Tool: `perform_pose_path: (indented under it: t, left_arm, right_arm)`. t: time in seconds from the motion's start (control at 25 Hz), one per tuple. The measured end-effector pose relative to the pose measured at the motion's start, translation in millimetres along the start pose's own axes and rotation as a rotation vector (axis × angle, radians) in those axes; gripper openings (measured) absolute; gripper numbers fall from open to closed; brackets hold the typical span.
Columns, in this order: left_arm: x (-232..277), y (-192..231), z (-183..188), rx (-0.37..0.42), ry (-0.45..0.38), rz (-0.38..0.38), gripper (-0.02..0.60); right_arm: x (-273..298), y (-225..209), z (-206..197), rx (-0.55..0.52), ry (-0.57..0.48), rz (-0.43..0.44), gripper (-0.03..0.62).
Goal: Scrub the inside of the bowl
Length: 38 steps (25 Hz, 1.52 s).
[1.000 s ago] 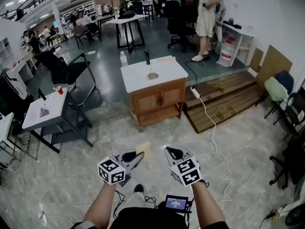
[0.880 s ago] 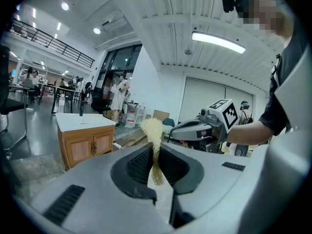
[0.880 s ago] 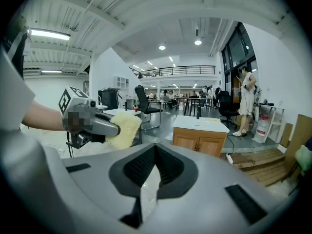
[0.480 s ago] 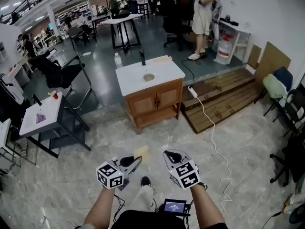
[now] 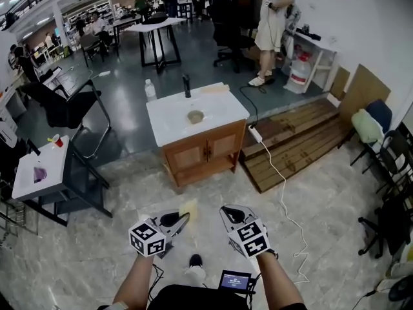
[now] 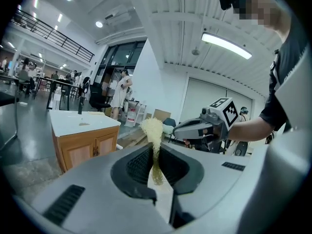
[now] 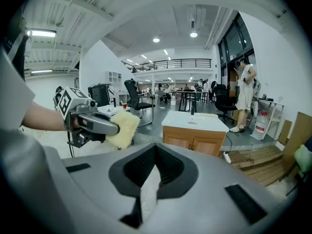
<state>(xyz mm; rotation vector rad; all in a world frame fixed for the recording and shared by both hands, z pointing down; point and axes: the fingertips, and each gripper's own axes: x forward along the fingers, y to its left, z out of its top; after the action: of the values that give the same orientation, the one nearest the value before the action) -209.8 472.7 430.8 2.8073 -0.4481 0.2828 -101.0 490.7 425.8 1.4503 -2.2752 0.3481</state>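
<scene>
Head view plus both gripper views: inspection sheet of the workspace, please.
Surface: white cabinet top, some way ahead across the floor.
Job's things: tan bowl-like item on that top; yellow sponge.
Clutter: faucet, bottle.
Grippers: left hand-held gripper shut on the sponge; right hand-held gripper shut, empty.
Cables: power strip, white cord trailing over the floor.
Surroundings: wooden platform, person standing.

The person walked forward: the wooden sink cabinet (image 5: 205, 152), with the bowl (image 5: 195, 116) on its white top, came nearer and shifted left, and the small white table (image 5: 39, 170) slid toward the left edge.
</scene>
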Motion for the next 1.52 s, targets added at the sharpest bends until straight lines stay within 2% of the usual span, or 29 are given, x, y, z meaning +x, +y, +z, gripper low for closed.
perform_pose_path:
  t: [0.36, 0.72, 1.04, 1.52]
  left_arm:
    - [25.6, 96.6, 32.1, 0.035, 0.024, -0.039, 0.026]
    - [54.0, 135.7, 28.9, -0.007, 0.048, -0.066, 0.026]
    - [107.0, 163.2, 41.1, -0.021, 0.060, -0.030, 0.026]
    - [216.2, 203.7, 89.0, -0.024, 0.059, 0.052, 0.026]
  right_arm:
    - [77.0, -43.3, 44.4, 0.022, 0.011, -0.050, 0.008]
    - [112.3, -75.1, 44.2, 0.058, 0.046, -0.062, 0.008]
    - [140.6, -129.9, 47.1, 0.057, 0.051, -0.009, 0.008]
    - [178.0, -252.2, 70.1, 0.000, 0.031, 0.090, 0.008]
